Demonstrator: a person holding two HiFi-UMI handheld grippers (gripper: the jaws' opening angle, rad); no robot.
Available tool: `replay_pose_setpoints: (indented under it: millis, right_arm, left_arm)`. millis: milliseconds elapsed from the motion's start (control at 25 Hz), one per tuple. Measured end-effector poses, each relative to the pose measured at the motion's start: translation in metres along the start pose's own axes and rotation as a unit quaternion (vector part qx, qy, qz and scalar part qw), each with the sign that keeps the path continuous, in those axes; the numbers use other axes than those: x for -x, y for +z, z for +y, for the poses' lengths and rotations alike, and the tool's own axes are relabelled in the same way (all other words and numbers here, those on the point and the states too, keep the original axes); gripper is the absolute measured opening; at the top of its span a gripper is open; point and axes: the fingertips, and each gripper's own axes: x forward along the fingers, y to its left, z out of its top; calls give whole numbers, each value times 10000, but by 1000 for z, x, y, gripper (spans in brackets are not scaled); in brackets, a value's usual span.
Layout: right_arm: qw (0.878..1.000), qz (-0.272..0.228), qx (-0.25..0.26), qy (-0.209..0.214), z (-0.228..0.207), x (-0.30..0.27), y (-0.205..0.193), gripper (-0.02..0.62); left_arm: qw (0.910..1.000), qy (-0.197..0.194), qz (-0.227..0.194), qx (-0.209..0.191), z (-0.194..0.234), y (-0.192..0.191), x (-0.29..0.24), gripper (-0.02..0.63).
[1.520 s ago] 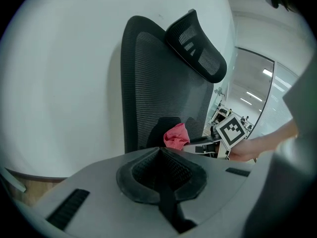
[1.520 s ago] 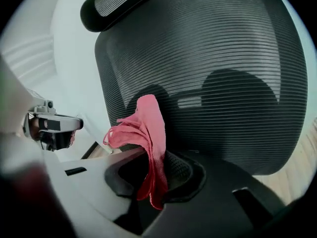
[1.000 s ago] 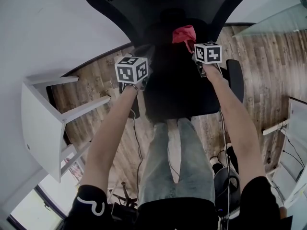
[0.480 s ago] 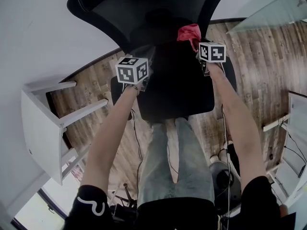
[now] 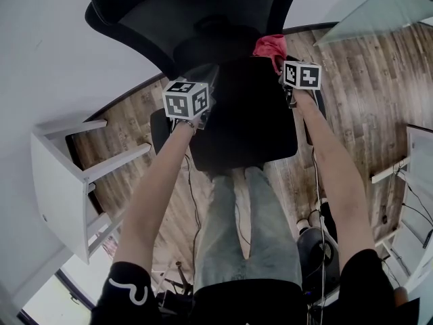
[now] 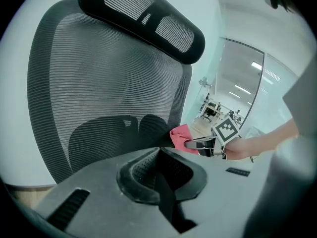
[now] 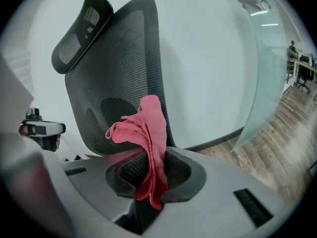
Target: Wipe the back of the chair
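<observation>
pink cloth held at the black mesh chair back
a crumpled pink cloth (image 7: 146, 133) is pinched in the right tongs (image 7: 151, 175), close before the lower part of the chair back (image 7: 119, 78), which is topped by a slotted headrest (image 7: 79, 29); the left tongs (image 6: 161, 177) are pressed together, empty.

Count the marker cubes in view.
2. The left cube sits on the left gripper, by the chair's left side. The right cube sits on the right gripper, beside the pink cloth it clamps. None seems hidden.
</observation>
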Motion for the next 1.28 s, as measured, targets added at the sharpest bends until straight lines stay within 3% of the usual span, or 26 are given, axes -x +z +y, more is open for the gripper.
replay_pose_setpoints:
  millis: [360,680,960,1280]
  right_arm:
    - [9992,-36,152,374,15,22,-3,87]
    - [9939,-145,358,1035,59,69,12,84]
    - [9851,-515,837,1413,113,148,43,81]
    - [9733,-849,1426,1586,193,265,19,80]
  left_arm:
    - [9999,61,-73,-70,-18,7,8,25]
    - [9989,306,-308,194,-42,21,61,25]
    - [9961,388,-704,376,-75,36,134,25]
    - [9909,497,-1190,398,-120,21,257,25]
